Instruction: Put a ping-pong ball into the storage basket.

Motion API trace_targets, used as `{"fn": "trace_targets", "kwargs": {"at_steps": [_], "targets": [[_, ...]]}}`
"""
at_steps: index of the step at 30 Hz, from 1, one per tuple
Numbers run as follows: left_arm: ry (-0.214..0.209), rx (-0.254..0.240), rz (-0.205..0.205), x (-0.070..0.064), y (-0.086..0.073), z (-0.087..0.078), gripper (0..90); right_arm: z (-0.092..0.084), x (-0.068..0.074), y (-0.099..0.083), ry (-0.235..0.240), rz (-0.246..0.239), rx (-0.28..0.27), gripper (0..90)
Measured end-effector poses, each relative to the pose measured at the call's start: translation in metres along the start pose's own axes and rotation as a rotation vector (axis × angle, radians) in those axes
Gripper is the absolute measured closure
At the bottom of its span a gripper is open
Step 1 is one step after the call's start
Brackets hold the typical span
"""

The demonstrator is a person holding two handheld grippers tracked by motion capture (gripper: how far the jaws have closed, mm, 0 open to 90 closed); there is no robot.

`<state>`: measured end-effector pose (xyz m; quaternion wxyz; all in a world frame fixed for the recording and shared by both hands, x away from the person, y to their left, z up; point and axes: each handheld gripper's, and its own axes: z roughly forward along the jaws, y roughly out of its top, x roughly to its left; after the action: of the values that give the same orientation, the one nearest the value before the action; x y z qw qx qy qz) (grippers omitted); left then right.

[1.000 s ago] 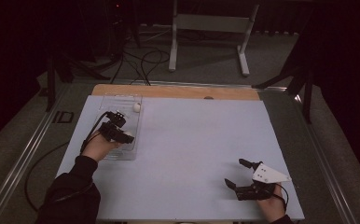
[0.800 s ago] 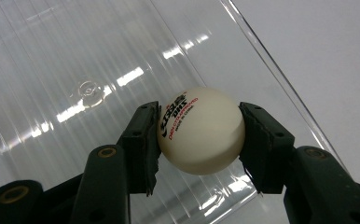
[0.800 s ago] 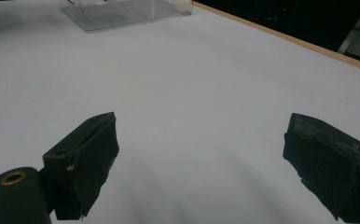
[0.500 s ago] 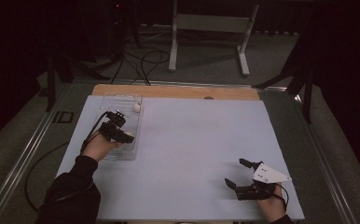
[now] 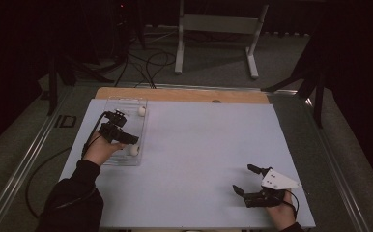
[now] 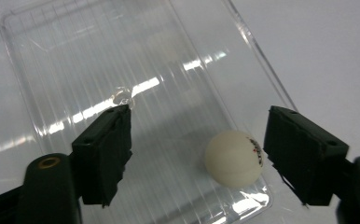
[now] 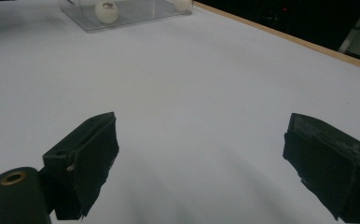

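Two black claws gaping, left (image 6: 199, 158) just opened, smooth white ball (image 6: 234, 158) loose between, ribbed clear tray (image 6: 75, 56).

I see my black left gripper (image 5: 126, 140) at frame left with trailing cable and black sleeve (image 5: 73, 203); right gripper (image 5: 252, 181) lower right wears a grey three-cornered plate (image 5: 279, 180).

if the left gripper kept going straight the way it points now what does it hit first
Probably the ribbed floor of the clear tray, since the left gripper looks down into it. Its jaws have just been opening, and the white ball lies loose between them, nearer one jaw; depth is hard to judge.
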<state>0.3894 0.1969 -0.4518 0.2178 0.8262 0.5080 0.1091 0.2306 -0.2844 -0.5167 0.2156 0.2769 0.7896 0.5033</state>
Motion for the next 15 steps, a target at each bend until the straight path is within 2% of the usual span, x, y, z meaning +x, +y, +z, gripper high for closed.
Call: {"fn": "trace_targets", "kwargs": {"at_steps": [10, 12, 13, 15], "targets": [[-0.001, -0.012, 0.010, -0.010, 0.006, -0.009, 4.7, 0.000, 0.000, 0.000, 0.000, 0.001, 0.000, 10.0], [-0.003, -0.014, 0.013, -0.011, 0.006, -0.009, 3.8, 0.000, 0.000, 0.000, 0.000, 0.000, 0.000, 10.0], [-0.017, -0.014, 0.024, -0.011, 0.007, -0.010, 0.8, 0.000, 0.000, 0.000, -0.001, 0.000, -0.001, 10.0], [-0.027, -0.012, 0.040, -0.013, 0.007, -0.011, 0.8, 0.000, 0.000, 0.000, 0.001, 0.003, -0.001, 10.0]]}}
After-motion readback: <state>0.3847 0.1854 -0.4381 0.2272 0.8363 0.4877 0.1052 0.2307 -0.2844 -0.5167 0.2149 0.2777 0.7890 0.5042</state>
